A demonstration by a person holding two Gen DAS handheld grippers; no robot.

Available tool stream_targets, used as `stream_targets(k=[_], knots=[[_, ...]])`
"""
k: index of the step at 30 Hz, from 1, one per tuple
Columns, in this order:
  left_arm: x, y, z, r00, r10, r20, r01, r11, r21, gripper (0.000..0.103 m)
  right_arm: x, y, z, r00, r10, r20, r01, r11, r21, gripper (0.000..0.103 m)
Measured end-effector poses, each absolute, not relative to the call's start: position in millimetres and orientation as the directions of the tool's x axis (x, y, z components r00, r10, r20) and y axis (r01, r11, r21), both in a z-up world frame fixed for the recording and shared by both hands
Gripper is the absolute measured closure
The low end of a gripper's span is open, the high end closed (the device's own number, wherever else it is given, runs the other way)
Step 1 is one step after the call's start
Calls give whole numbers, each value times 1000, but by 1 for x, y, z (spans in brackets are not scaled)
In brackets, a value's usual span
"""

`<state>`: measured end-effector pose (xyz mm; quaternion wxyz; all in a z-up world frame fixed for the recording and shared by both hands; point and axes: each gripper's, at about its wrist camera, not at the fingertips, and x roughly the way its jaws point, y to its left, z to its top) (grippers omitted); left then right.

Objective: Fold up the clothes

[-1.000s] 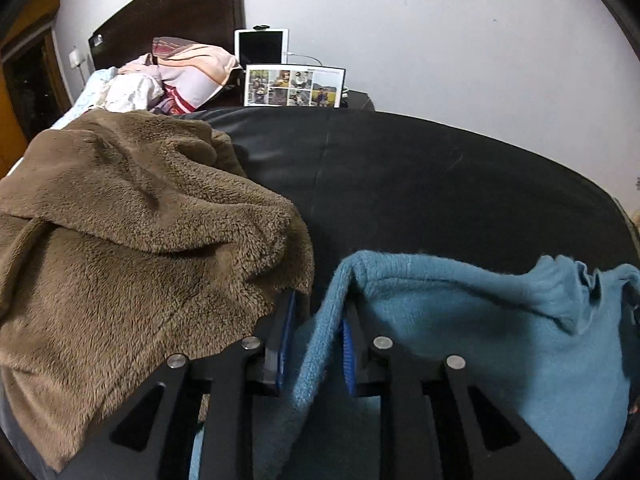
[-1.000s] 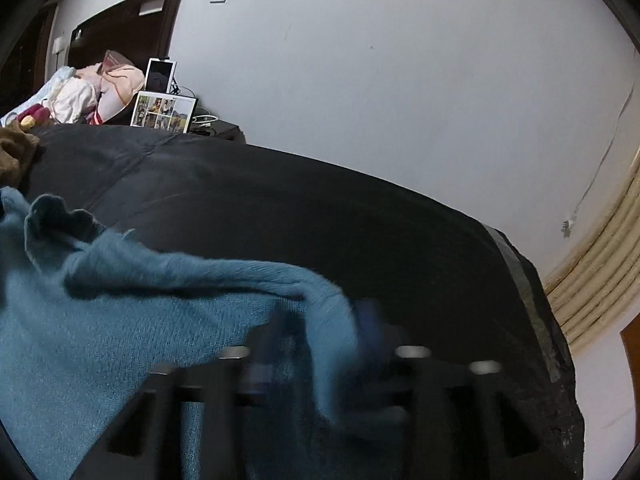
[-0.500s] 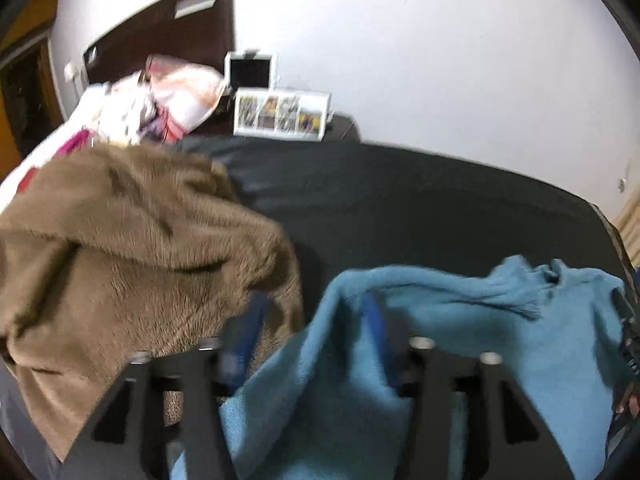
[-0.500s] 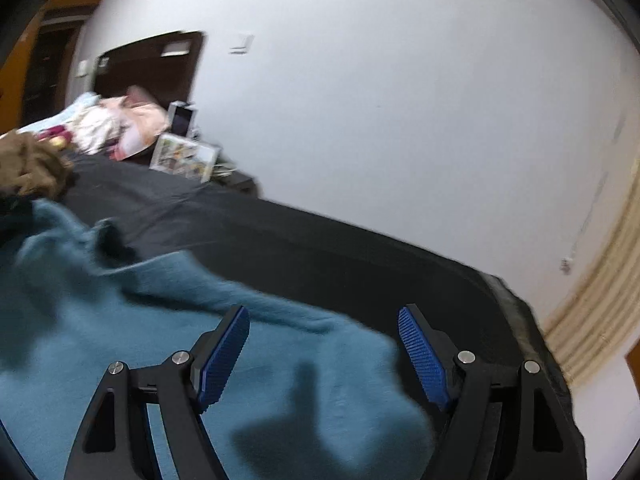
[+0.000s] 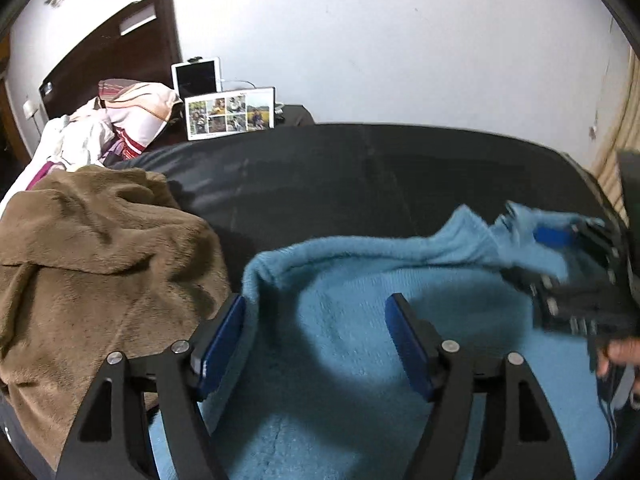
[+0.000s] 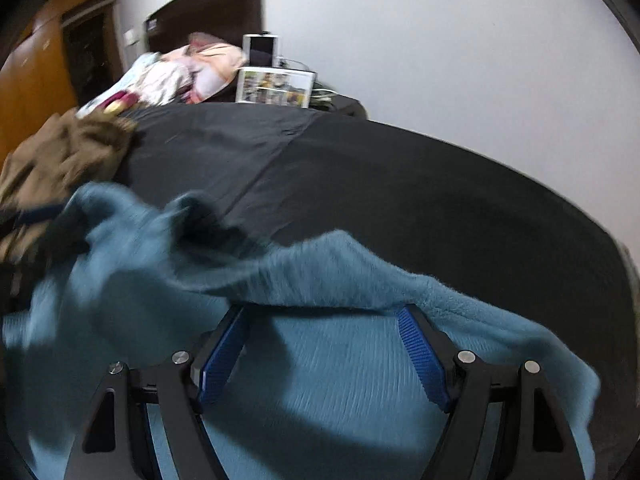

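Observation:
A blue knit sweater lies on the black bed cover, its far edge folded over toward me. My left gripper hovers over the sweater's left corner; its jaws are opening and the pads touch no cloth. Over the folded edge, my right gripper stands open above the sweater and grips nothing. It also shows blurred at the right edge of the left wrist view, where the right gripper is held by a hand. A brown fleece garment is heaped to the left.
Pillows and bedding lie by a dark headboard at the far left. A photo frame and a tablet stand against the white wall. Bare black cover stretches beyond the sweater. A wooden door is far left.
Both grippers were shut on the sweater's edge a second ago and have let it go. Their jaws now stand wide, and the right gripper has swung leftward over the cloth.

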<state>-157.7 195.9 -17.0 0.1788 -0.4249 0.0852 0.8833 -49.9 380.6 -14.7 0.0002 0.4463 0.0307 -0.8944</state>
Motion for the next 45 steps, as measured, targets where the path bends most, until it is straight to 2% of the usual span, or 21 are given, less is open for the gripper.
stream_targets(k=[4, 9, 14, 22, 26, 35, 38, 42, 45], knots=[[-169, 192, -30, -560, 205, -803, -347, -938, 2, 25, -73, 392, -19, -609, 53, -791, -58, -998, -23, 24], [-181, 185, -41, -545, 179, -819, -308, -951, -4, 25, -77, 393, -15, -610, 78, -788, -68, -997, -46, 21], [-179, 188, -45, -570, 152, -807, -312, -949, 42, 22, -63, 401, -11, -617, 55, -785, -54, -998, -28, 20], [-179, 185, -46, -572, 162, -804, -308, -951, 27, 20, 21, 429, 27, -677, 64, -734, -66, -997, -26, 20], [-178, 185, -46, -574, 163, -803, -307, -951, 27, 20, 80, 454, 43, -677, 45, -735, -131, -990, 59, 20], [-177, 184, -46, -586, 156, -795, -311, -950, 42, 19, 165, 397, 22, -617, -88, -782, 22, -995, 94, 20], [-178, 184, -46, -594, 147, -791, -318, -946, 63, 17, 172, 383, 1, -572, -52, -819, 31, -999, 42, 20], [-180, 180, -46, -607, 134, -783, -327, -941, 92, 17, 186, 374, -7, -561, -25, -827, 48, -999, -2, 15], [-182, 179, -45, -614, 123, -780, -322, -941, 106, 17, 192, 374, -8, -557, -17, -831, 57, -998, -18, 7]])
